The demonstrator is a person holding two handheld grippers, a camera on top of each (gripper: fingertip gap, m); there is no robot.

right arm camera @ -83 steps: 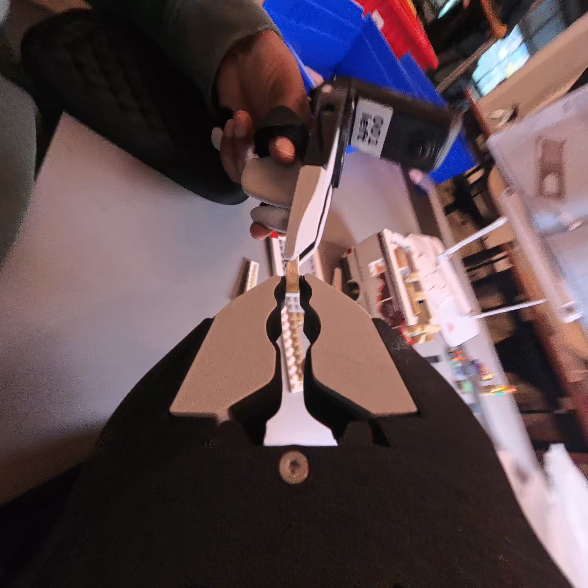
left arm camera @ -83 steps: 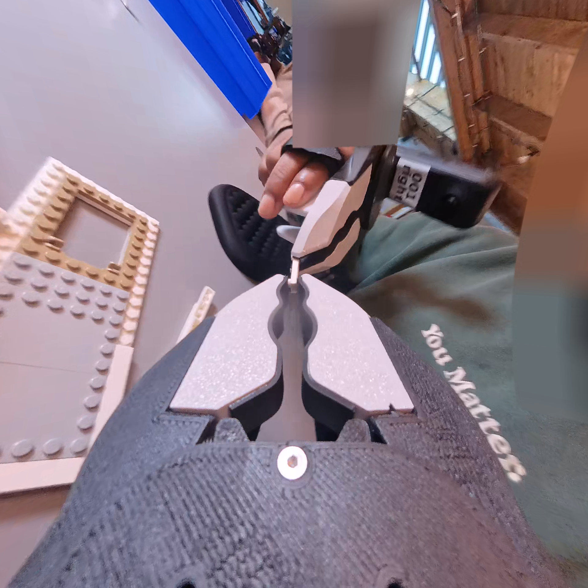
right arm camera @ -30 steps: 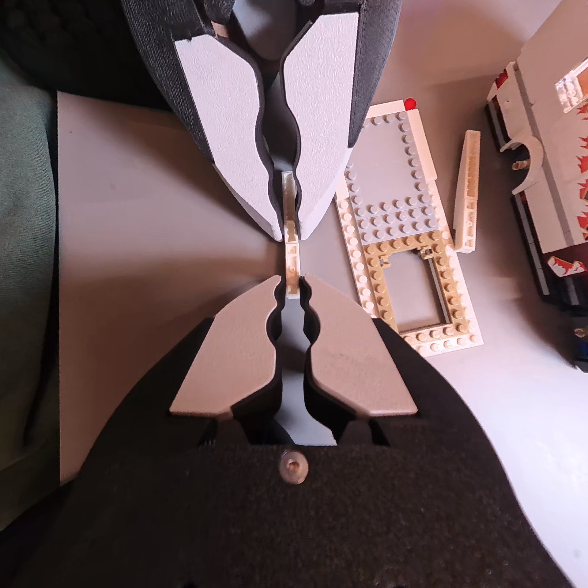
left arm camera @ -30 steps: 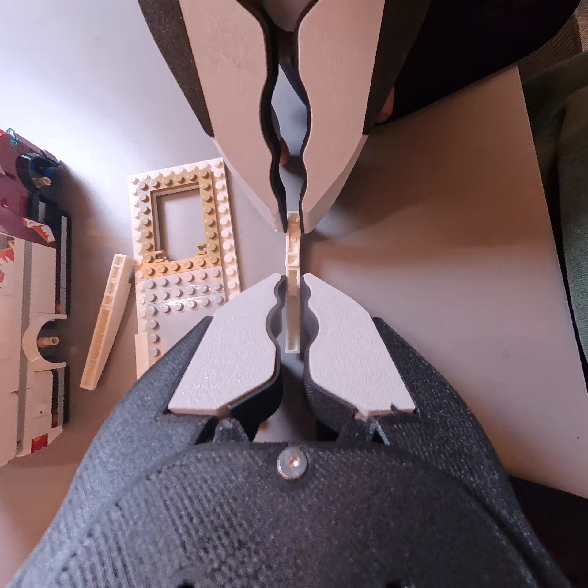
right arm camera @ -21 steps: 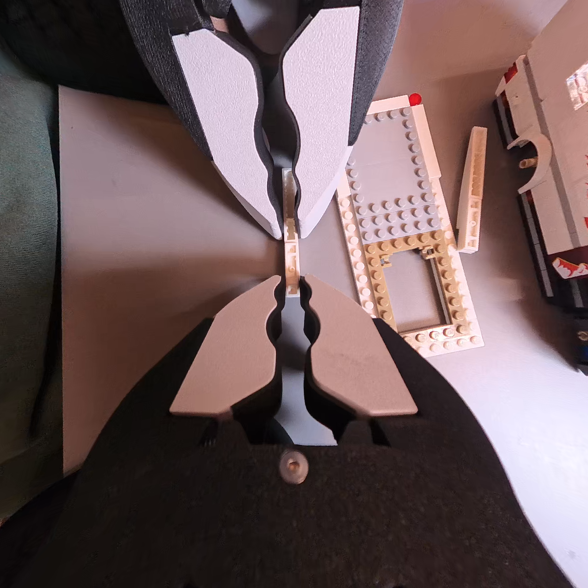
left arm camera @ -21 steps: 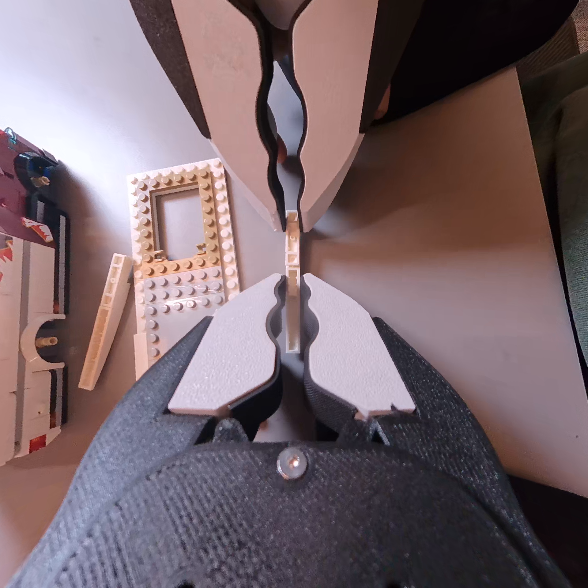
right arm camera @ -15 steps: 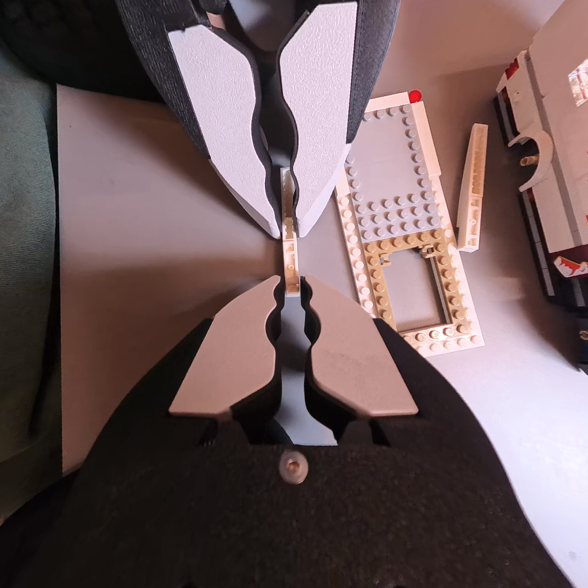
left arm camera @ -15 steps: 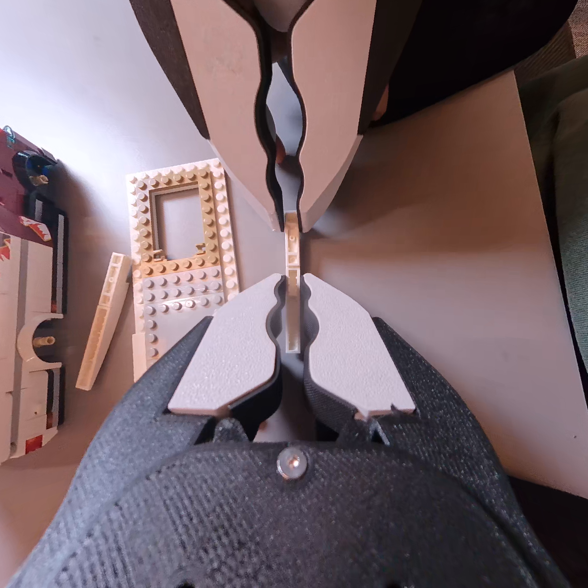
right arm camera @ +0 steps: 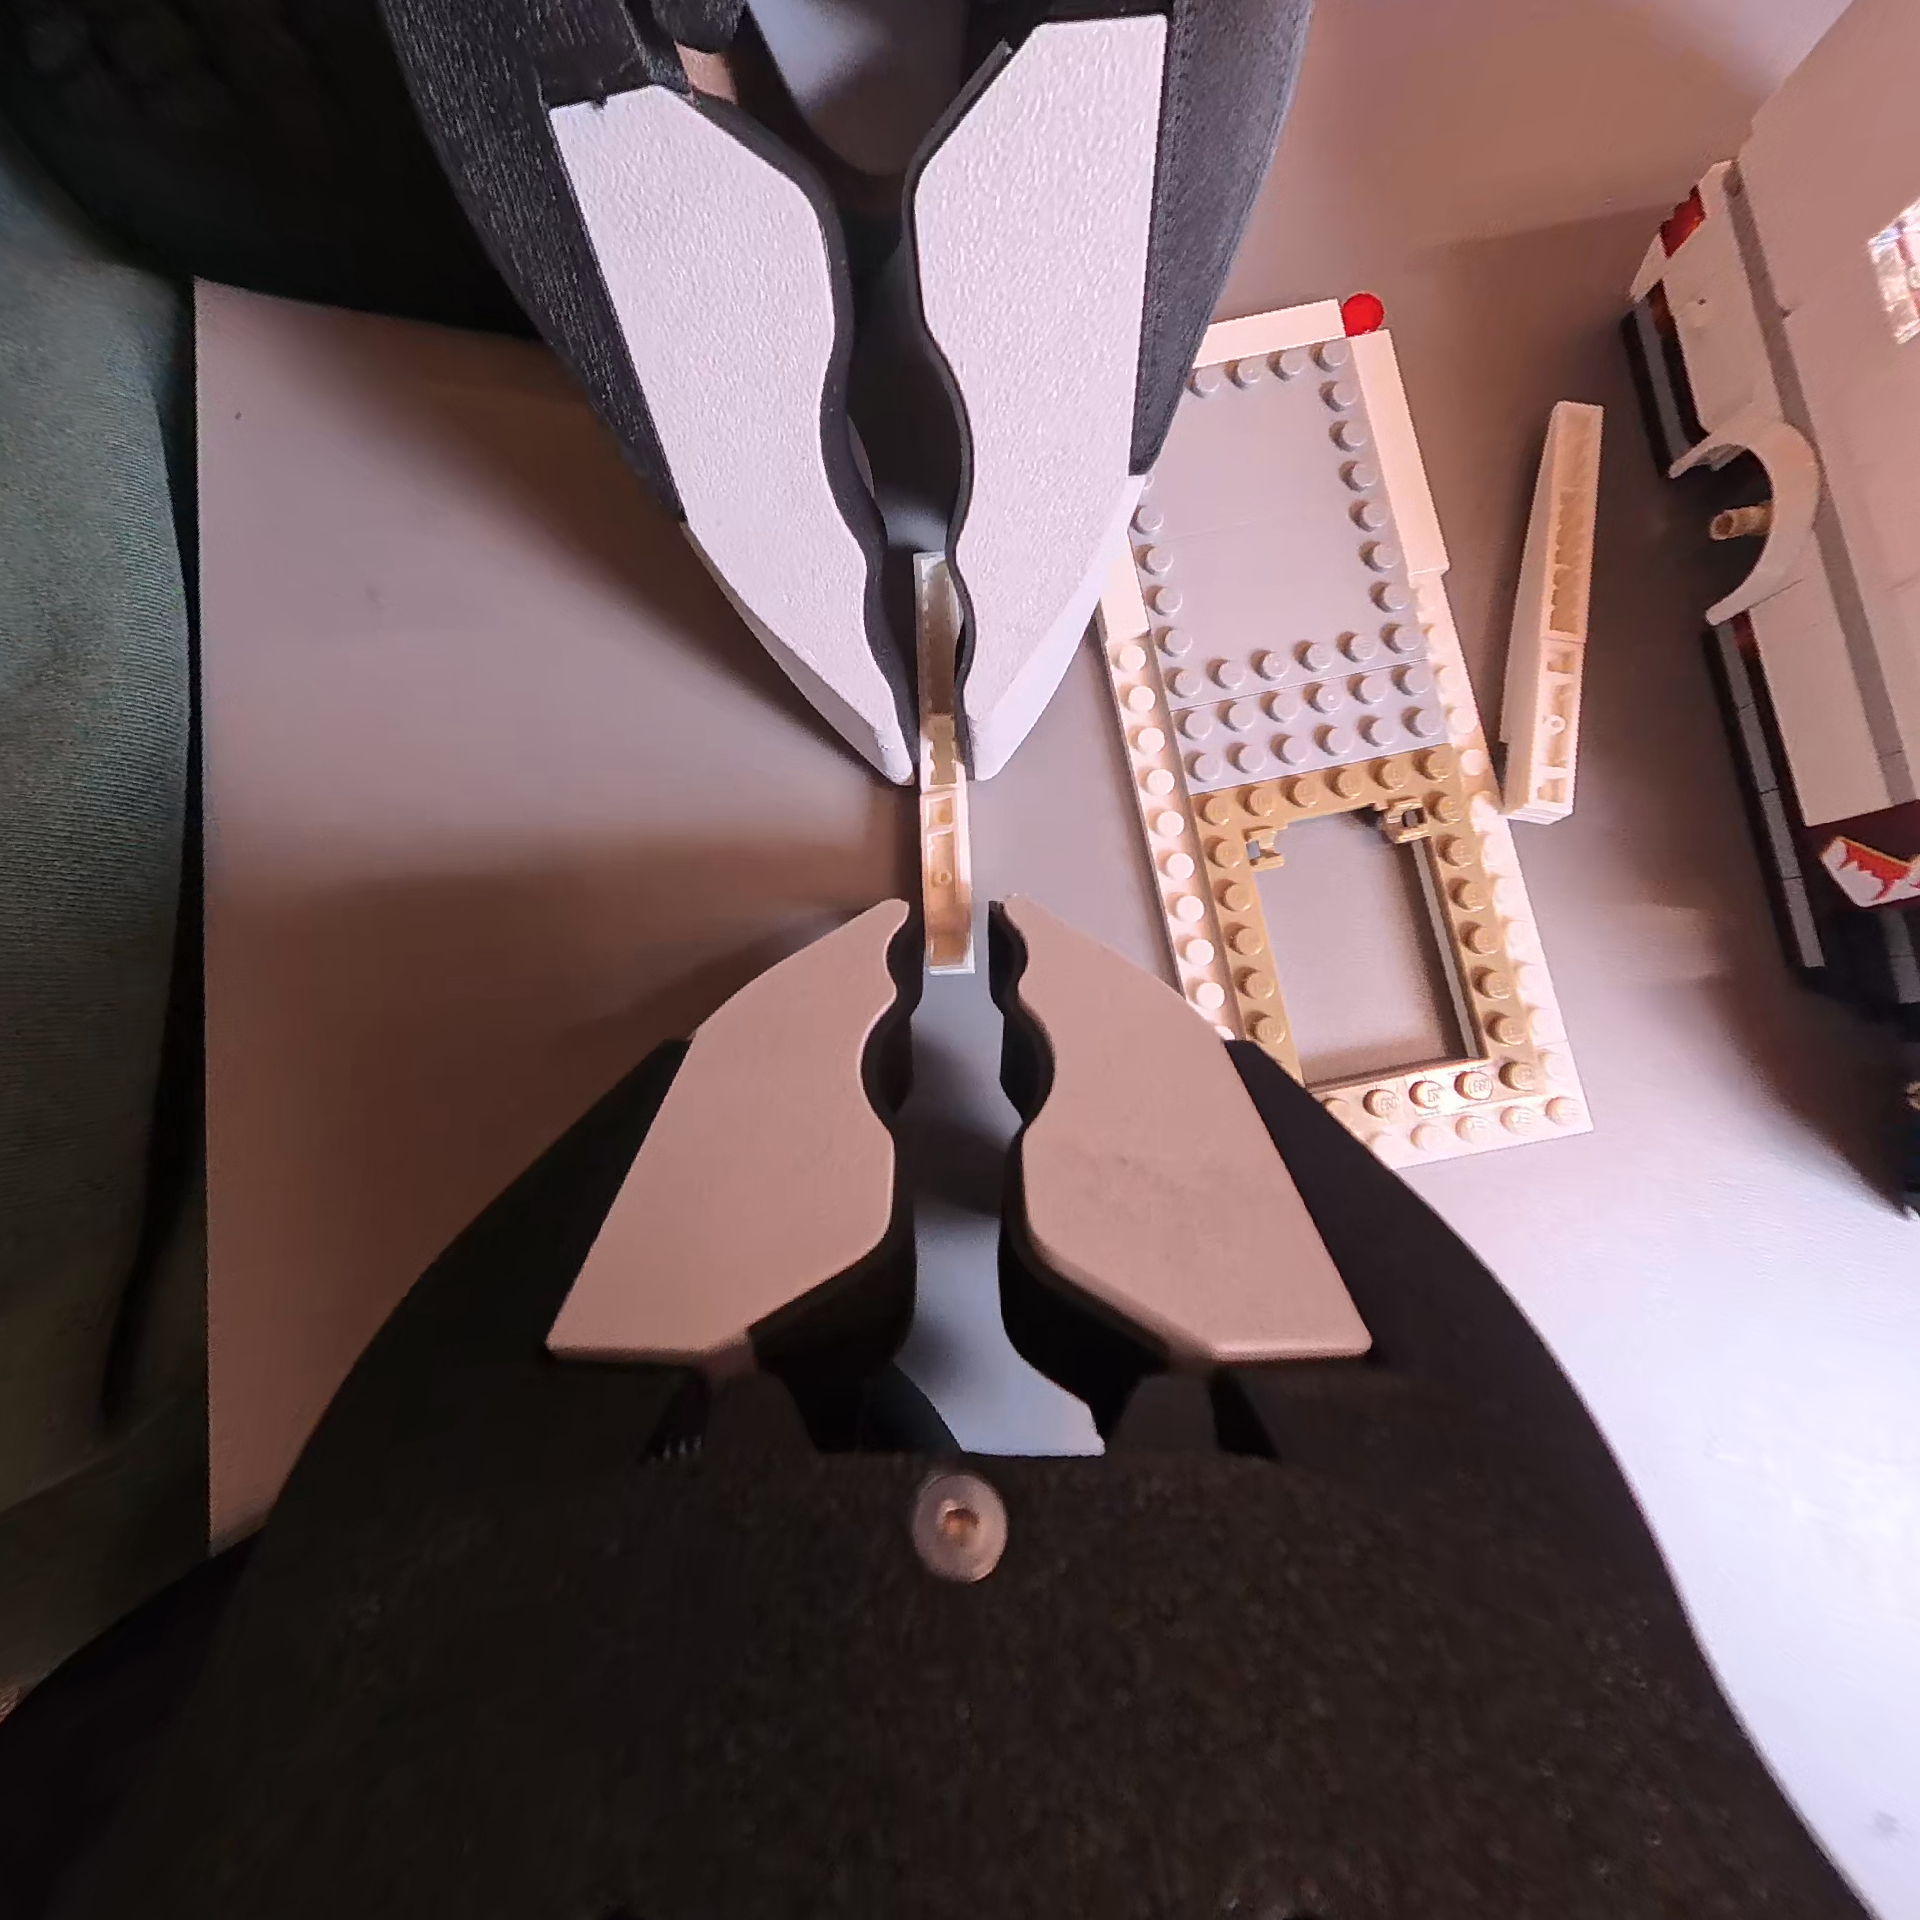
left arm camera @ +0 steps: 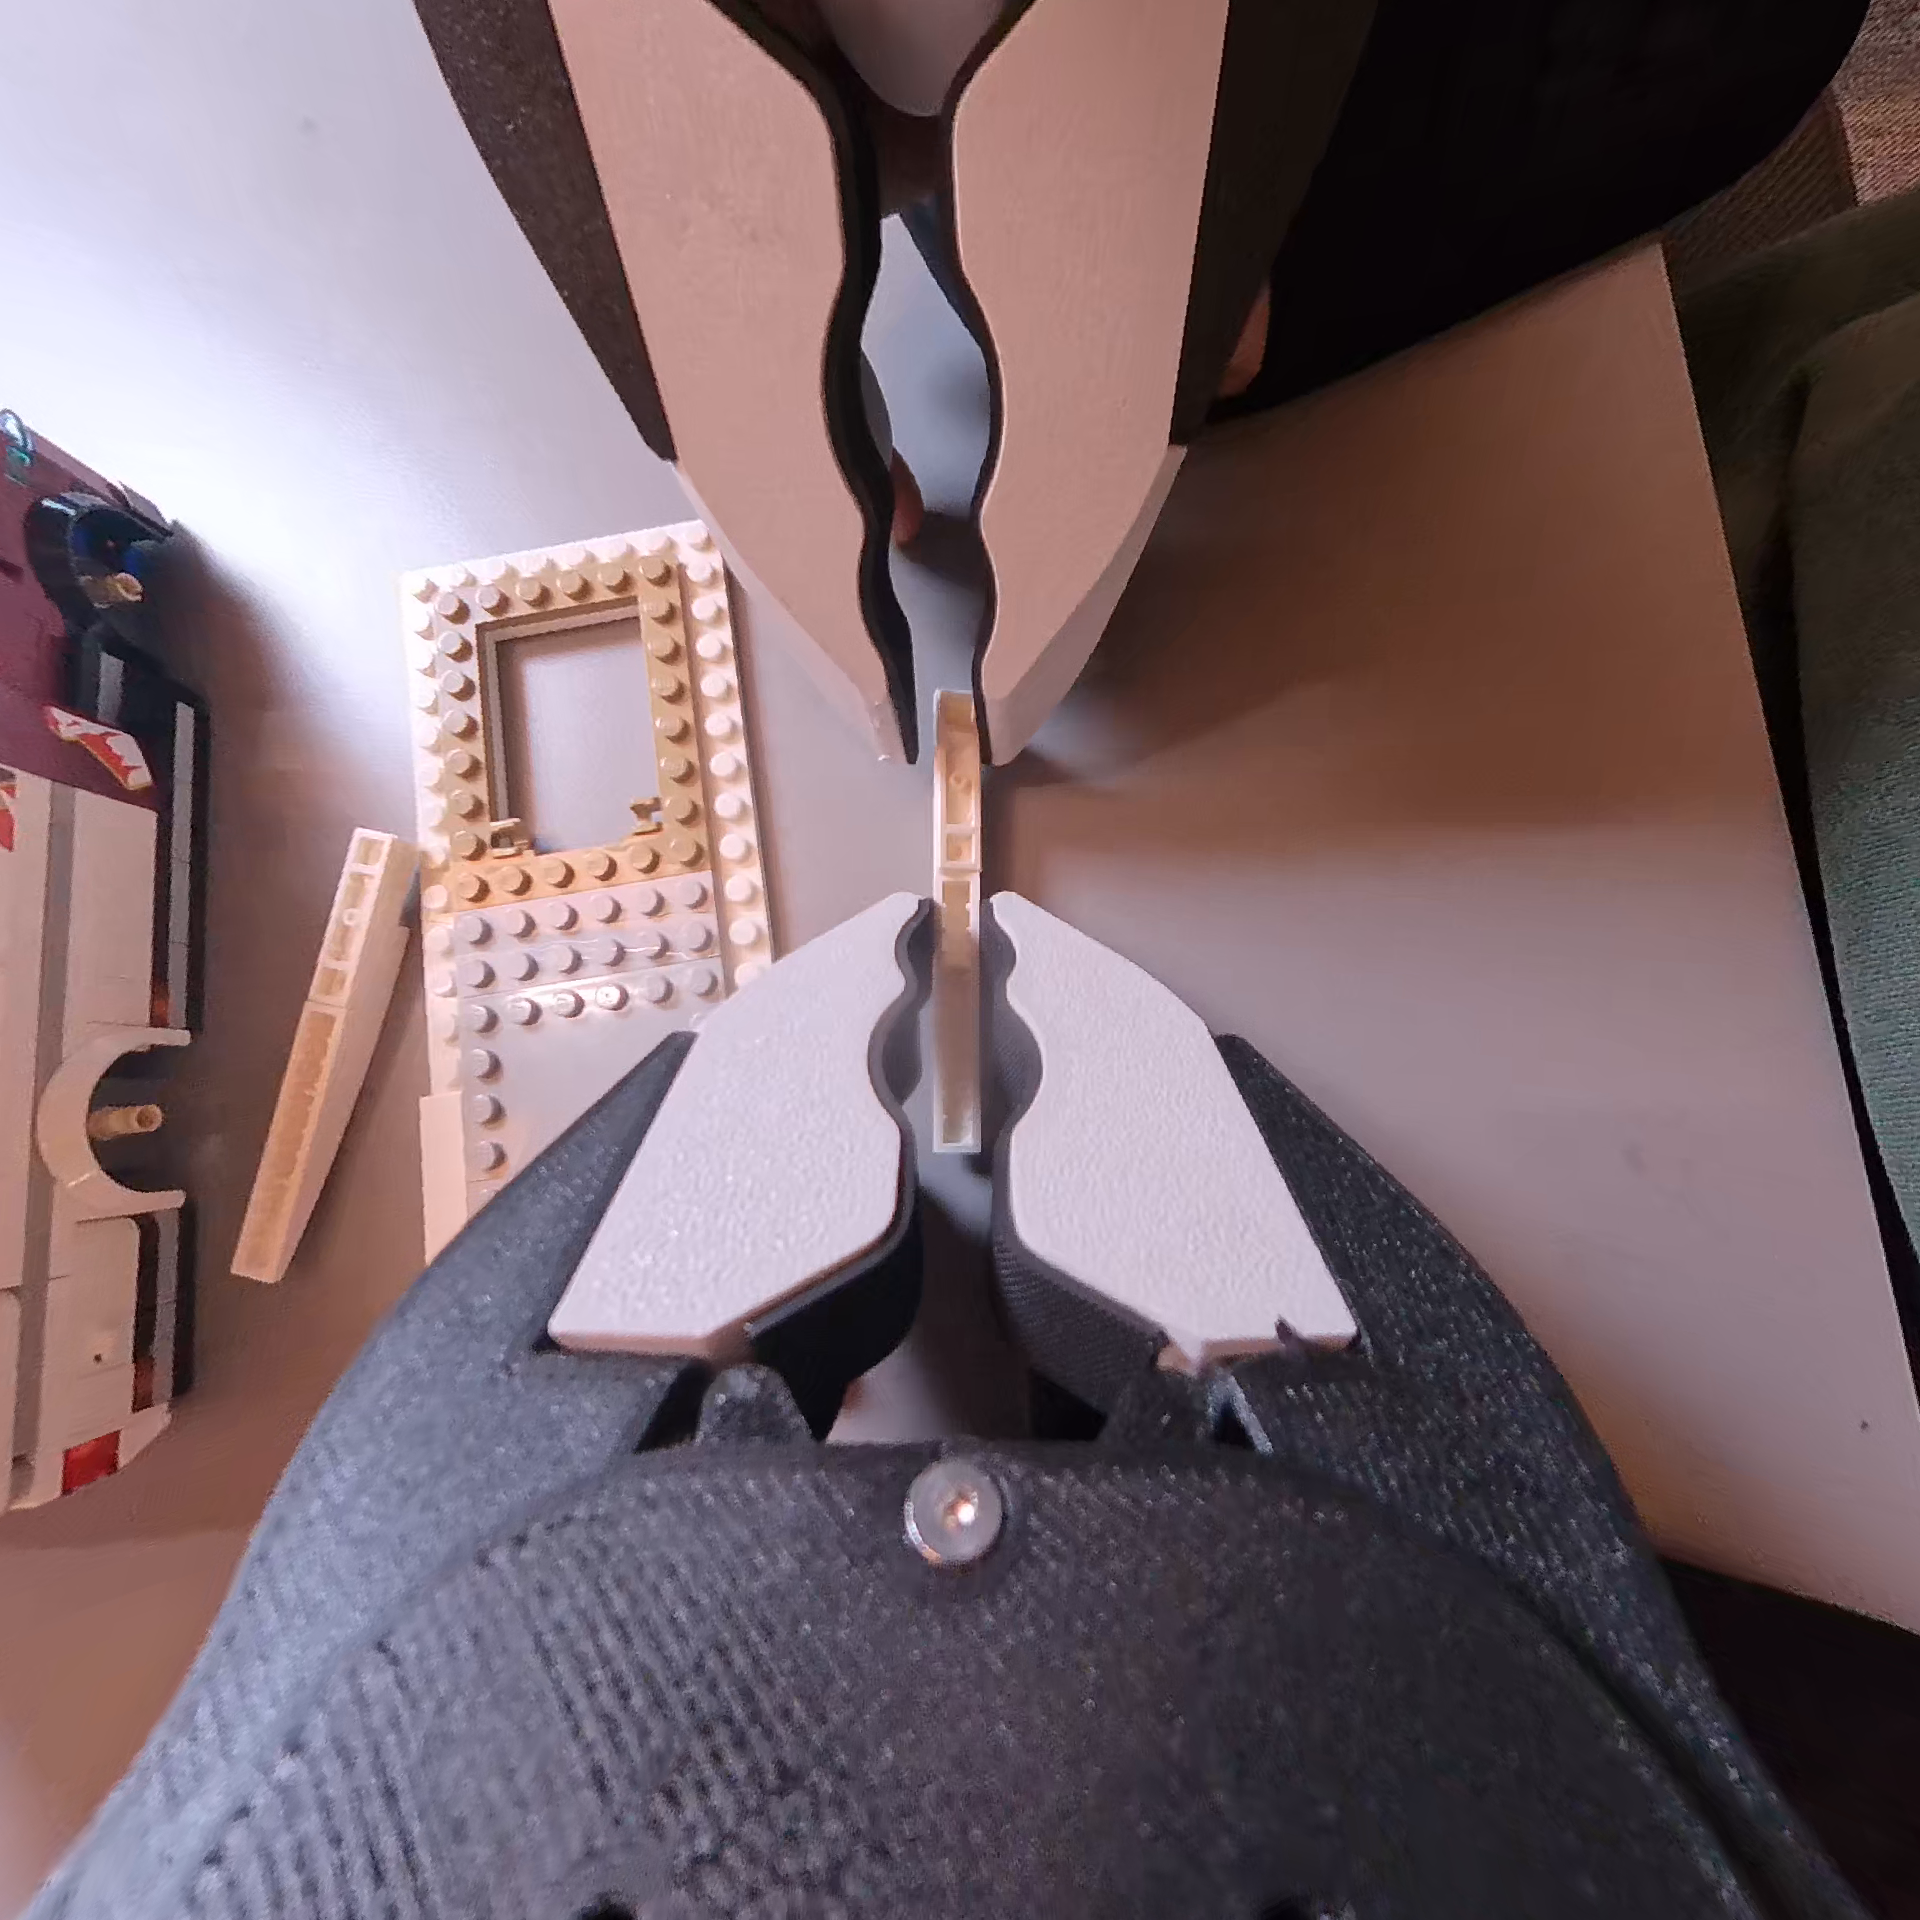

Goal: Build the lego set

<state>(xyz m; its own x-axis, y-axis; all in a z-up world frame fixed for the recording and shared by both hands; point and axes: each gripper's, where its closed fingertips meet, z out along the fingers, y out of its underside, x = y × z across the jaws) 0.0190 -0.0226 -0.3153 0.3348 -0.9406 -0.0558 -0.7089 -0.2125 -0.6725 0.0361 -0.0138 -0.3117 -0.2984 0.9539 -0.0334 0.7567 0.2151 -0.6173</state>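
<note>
The two grippers point tip to tip over the grey table (left arm camera: 1403, 935), both looking down on it. The left gripper (left arm camera: 956, 909) is clamped on a long white brick (left arm camera: 956, 831), pads pressing its sides. The right gripper (right arm camera: 951, 914) has its tips around the brick's other end, slightly parted, a gap showing beside one pad. A studded plate (right arm camera: 1340, 727) lies at three o'clock of the right gripper, a second white brick (right arm camera: 1553, 623) beyond it.
</note>
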